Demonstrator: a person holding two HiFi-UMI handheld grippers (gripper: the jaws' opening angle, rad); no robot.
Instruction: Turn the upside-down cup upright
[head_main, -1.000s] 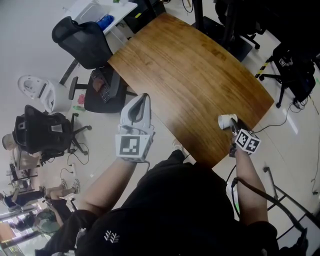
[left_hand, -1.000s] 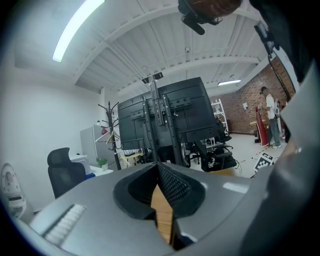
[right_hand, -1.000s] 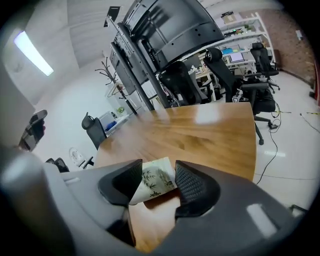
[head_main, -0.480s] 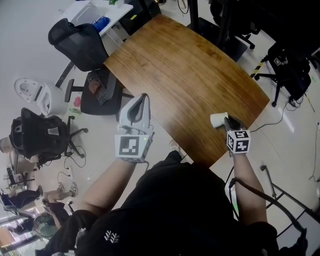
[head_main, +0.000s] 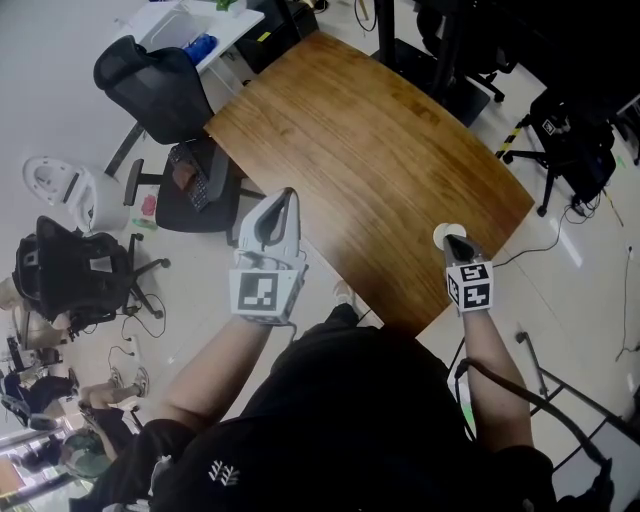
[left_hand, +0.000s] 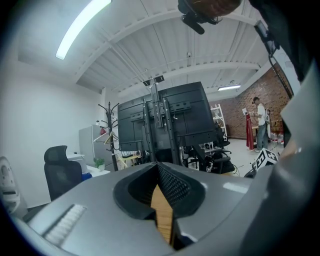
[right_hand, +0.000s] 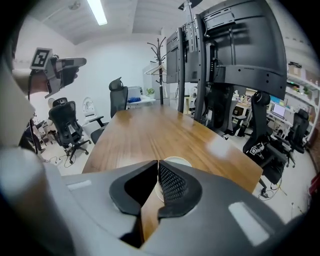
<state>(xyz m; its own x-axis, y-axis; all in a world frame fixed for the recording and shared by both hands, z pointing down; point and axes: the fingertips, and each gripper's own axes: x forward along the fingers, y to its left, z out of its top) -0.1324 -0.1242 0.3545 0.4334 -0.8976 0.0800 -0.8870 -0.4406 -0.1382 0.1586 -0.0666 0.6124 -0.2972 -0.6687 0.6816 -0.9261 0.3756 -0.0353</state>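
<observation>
From the head view, the left gripper (head_main: 289, 193) hangs off the left edge of the wooden surface (head_main: 370, 150), and the right gripper (head_main: 449, 241) is at the near right corner. There its tip meets the white cup (head_main: 441, 233), whose mouth faces up. In the left gripper view, the left gripper's (left_hand: 158, 165) fingers are pressed together with nothing between them. In the right gripper view, the right gripper's (right_hand: 158, 162) fingers are pinched narrow on the cup's (right_hand: 177, 161) near wall. The open rim shows just beyond the tips, above the surface (right_hand: 150, 130).
</observation>
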